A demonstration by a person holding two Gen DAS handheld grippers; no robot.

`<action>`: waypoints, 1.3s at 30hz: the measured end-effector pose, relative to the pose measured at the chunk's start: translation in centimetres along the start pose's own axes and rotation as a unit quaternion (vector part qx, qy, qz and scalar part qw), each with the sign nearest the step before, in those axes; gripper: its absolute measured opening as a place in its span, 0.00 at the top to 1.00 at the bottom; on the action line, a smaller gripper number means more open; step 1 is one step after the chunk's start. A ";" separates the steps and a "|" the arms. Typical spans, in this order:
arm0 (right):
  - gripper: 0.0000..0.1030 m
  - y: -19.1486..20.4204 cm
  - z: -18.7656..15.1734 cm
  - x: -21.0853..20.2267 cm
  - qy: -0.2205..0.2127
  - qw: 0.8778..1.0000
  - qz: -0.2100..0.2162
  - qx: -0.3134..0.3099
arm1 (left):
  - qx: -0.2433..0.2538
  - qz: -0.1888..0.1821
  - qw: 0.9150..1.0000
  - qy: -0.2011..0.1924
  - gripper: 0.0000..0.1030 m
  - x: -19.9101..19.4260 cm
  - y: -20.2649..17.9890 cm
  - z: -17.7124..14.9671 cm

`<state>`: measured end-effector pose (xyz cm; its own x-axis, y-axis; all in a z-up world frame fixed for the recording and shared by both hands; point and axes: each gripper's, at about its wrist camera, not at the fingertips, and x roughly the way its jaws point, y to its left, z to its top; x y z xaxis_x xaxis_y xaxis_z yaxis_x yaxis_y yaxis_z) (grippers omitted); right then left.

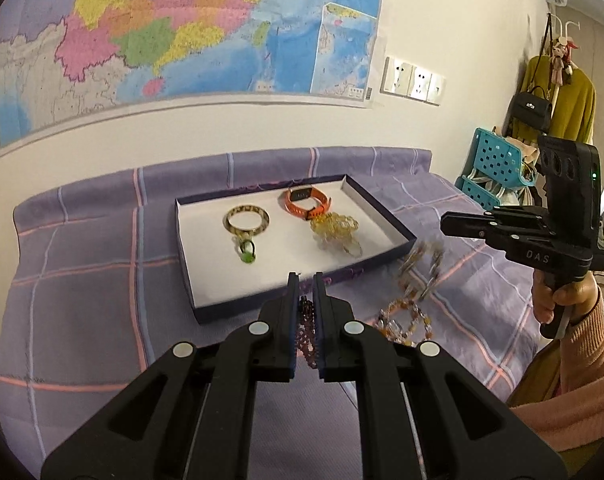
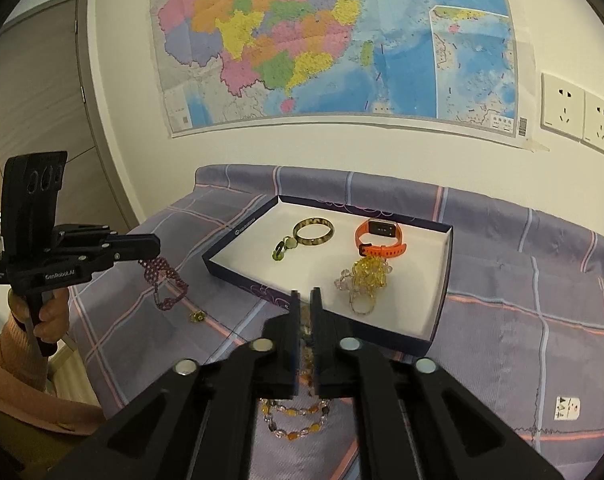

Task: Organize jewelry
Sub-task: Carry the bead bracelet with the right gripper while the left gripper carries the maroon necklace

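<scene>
A large colourful map [image 1: 174,28] hung on the cream wall [image 1: 262,128] behind the bed, whose purple plaid sheet [image 1: 82,280] carried pink and pale blue lines. White wall sockets [image 1: 413,80] sat right of the map. Far right stood a coat rack [image 1: 557,80] with a mustard garment and black handbag, near a turquoise perforated basket [image 1: 497,160]. A grey door [image 2: 34,100] stood at left.

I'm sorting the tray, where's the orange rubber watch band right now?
The orange rubber watch band lies in the white shallow tray, at its far right in the right wrist view, beside the round amber bangle.
</scene>
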<state>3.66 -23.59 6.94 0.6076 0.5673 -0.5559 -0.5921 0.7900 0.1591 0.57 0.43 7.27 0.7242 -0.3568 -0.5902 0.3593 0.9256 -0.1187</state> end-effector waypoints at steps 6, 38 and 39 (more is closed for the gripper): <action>1.00 -0.8 0.2 0.6 0.009 1.000 -0.005 0.006 | 0.001 -0.005 1.000 -0.007 0.93 0.4 0.3 1.2; 0.82 -3.9 -4.3 10.2 0.144 0.989 -0.009 0.021 | -0.012 -0.015 1.000 0.012 0.93 1.8 0.6 0.8; 0.82 -4.0 -4.3 10.1 0.144 0.989 -0.005 0.024 | -0.013 -0.016 1.000 0.013 0.93 1.9 0.7 0.8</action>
<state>9.87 -21.99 -2.88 0.4336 0.4755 -0.7654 -0.5569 0.8092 0.1873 2.63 0.31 6.72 0.6970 -0.3837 -0.6058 0.3673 0.9166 -0.1580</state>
